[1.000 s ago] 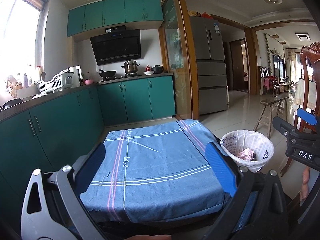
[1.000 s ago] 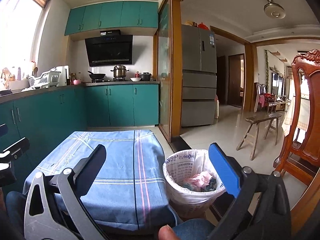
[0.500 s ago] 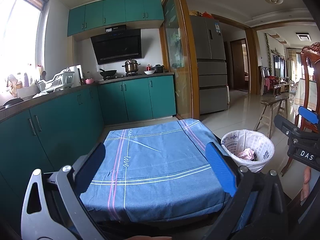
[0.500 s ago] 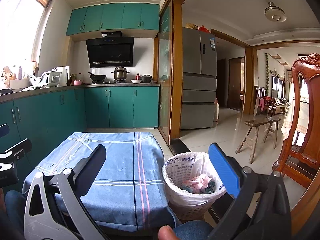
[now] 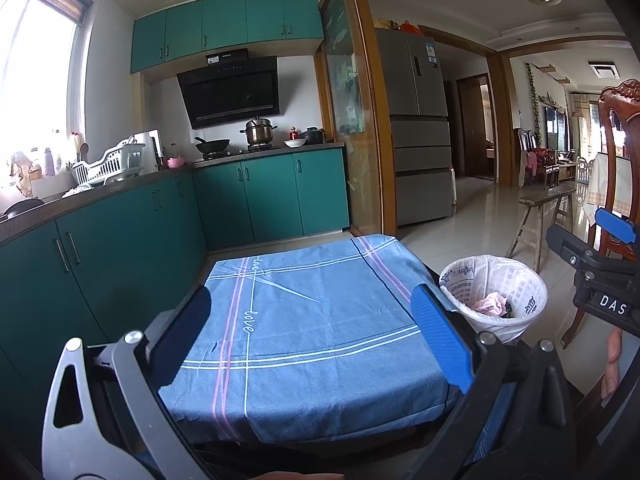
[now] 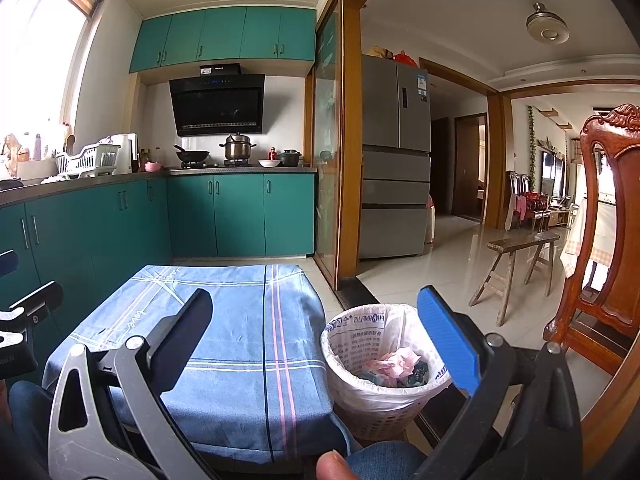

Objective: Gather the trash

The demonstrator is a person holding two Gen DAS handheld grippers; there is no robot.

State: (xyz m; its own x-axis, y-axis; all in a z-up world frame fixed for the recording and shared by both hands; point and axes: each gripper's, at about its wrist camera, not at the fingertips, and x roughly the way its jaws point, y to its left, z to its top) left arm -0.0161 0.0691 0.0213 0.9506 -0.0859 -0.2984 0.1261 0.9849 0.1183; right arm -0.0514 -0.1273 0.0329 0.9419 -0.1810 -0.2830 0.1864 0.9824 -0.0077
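A white-lined waste basket (image 6: 382,364) stands on the floor right of a low table under a blue checked cloth (image 6: 236,336). Crumpled pink and dark trash (image 6: 394,364) lies inside it. The basket also shows in the left wrist view (image 5: 494,296), right of the cloth (image 5: 312,328). My left gripper (image 5: 308,336) is open and empty above the cloth's near half. My right gripper (image 6: 316,334) is open and empty, held between the cloth's right edge and the basket. No loose trash shows on the cloth.
Teal kitchen cabinets (image 5: 120,232) run along the left and back. A wooden chair (image 6: 604,240) stands close on the right. A wooden bench (image 6: 520,264) and a grey fridge (image 6: 394,156) stand beyond the basket on the tiled floor.
Both views have tilted up and shifted slightly, so the table and basket sit a little lower. Both grippers stay open and empty.
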